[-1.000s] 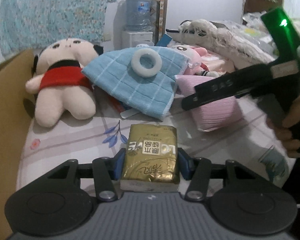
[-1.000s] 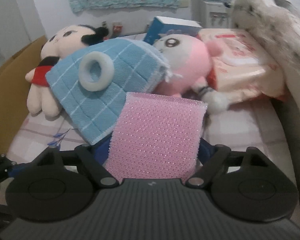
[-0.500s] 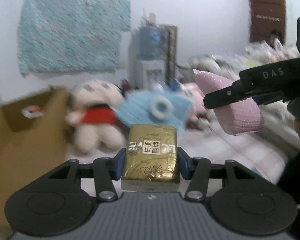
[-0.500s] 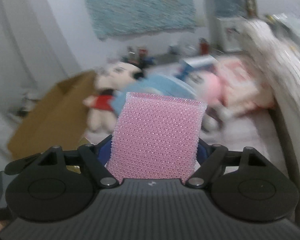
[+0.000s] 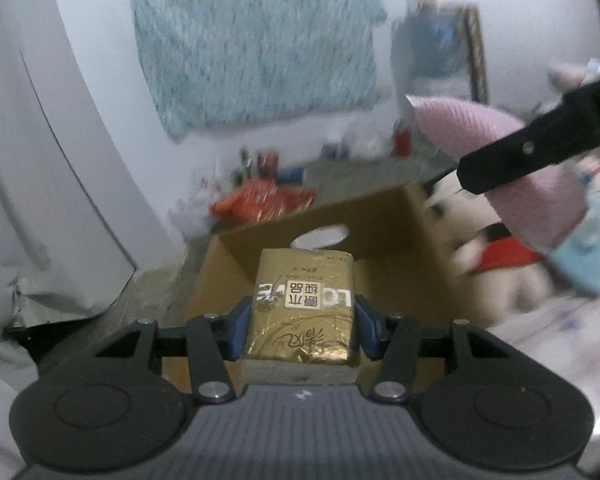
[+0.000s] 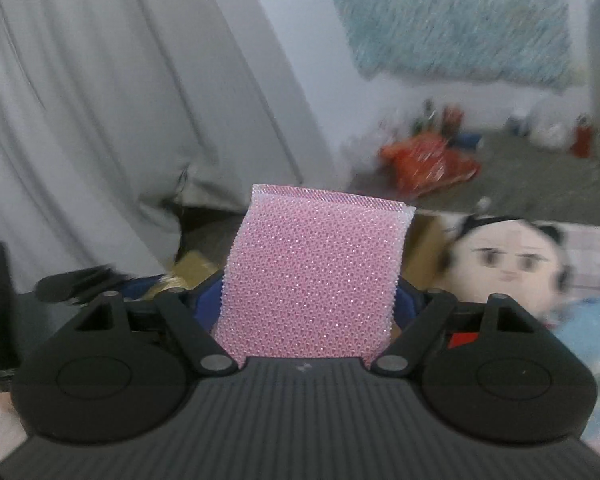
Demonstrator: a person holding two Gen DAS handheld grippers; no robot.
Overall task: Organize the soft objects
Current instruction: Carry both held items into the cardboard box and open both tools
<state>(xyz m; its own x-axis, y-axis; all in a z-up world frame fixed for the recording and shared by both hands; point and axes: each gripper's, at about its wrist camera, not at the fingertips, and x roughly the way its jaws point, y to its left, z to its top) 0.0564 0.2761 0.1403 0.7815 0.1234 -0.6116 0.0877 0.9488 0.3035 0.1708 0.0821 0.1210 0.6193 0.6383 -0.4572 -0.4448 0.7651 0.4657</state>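
— Left gripper (image 5: 300, 320) first: its blue pads are pressed on both sides of a gold tissue pack (image 5: 302, 312), held in the air over the open cardboard box (image 5: 384, 216). The pack hides most of the box floor, and only the far wall with its oval handle hole shows clearly.

— Right gripper (image 6: 308, 308) is about as wide as the pink mesh sponge (image 6: 316, 276) it clamps; the sponge stands upright between the pads and blocks what lies straight ahead. Past it, just a brown corner of the box (image 6: 424, 248) peeks out.

— My view catches your sponge (image 5: 532, 168) from the side, and one black finger (image 5: 540, 148) of yours across it. The doll in red (image 5: 496, 256) is smeared; no face readable.

— Mine shows the doll's face (image 6: 508, 268), though its body is cut off by the gripper frame. Far back, the orange bag (image 6: 428, 164) on the floor and the teal cloth (image 6: 460, 20) on the wall are blurred.
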